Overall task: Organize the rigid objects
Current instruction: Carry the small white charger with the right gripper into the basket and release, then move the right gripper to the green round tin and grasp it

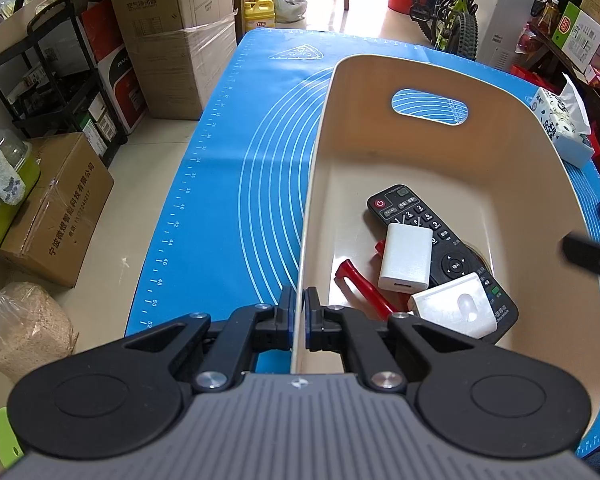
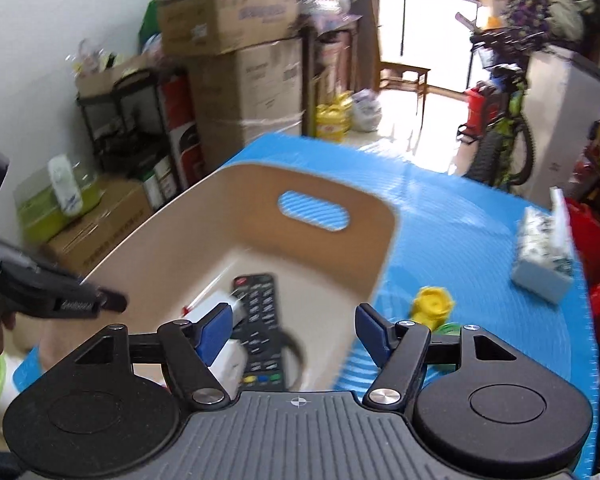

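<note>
A cream plastic bin (image 1: 440, 152) with a slot handle cut in its far wall stands on the blue mat (image 1: 228, 200) that covers the worktop. Inside it lie a black remote control (image 1: 456, 256), a white charger block (image 1: 406, 258) resting across the remote, a red peg-like piece (image 1: 360, 284) and a white bracket (image 1: 456, 308) at the near end.

The left tool (image 1: 299, 304) points steeply down at the bin's near left wall, and its two blue-padded fingers are pinched tight on the thin rim, one finger on each side of the wall.

The right tool (image 2: 294, 332) hovers above the bin's near right corner, angled downward, its fingers standing wide apart with nothing between them. Its view is blurred.

Outside the bin, on the mat to its right, sit a yellow toy (image 2: 432, 304) with something green (image 2: 450, 328) just beside it, and farther right a tissue pack (image 2: 544, 256).
</note>
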A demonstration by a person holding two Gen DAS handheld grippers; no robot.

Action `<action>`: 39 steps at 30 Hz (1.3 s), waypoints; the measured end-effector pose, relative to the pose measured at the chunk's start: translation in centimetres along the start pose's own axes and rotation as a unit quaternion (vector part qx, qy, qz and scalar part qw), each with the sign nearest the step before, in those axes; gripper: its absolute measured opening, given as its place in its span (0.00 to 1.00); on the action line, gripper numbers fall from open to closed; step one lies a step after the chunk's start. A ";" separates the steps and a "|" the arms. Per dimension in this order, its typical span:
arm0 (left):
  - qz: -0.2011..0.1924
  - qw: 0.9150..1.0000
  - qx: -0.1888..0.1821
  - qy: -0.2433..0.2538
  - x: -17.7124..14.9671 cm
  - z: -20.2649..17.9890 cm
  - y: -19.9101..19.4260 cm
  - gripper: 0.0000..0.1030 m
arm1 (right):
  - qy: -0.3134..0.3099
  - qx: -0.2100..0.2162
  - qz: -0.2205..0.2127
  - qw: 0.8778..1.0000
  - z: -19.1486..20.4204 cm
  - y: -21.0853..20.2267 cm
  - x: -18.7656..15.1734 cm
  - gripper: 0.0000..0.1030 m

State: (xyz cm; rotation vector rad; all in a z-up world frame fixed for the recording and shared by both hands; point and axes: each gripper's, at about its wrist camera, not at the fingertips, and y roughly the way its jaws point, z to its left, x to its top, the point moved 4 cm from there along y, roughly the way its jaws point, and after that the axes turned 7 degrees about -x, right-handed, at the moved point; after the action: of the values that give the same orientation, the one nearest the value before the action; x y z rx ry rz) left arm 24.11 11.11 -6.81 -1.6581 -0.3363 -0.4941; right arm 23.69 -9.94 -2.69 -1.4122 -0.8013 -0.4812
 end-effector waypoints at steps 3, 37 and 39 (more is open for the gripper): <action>0.000 1.000 0.000 0.000 0.0 0.0 0.0 0.06 | 0.024 -0.025 -0.012 0.999 -2.3 -0.4 0.2 0.72; 0.001 1.000 0.004 0.004 0.0 -0.1 0.1 0.06 | 0.145 -0.124 0.068 0.979 -13.0 12.9 -5.5 0.72; 0.001 1.000 0.004 0.003 0.0 0.0 0.1 0.06 | 0.146 -0.122 0.070 0.979 -13.0 13.4 -5.6 0.72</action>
State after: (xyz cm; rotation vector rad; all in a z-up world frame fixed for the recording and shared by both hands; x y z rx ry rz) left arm 24.17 11.06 -6.89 -1.6492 -0.3317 -0.4963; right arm 32.37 -21.82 -15.41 -1.5668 -0.4123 -0.6760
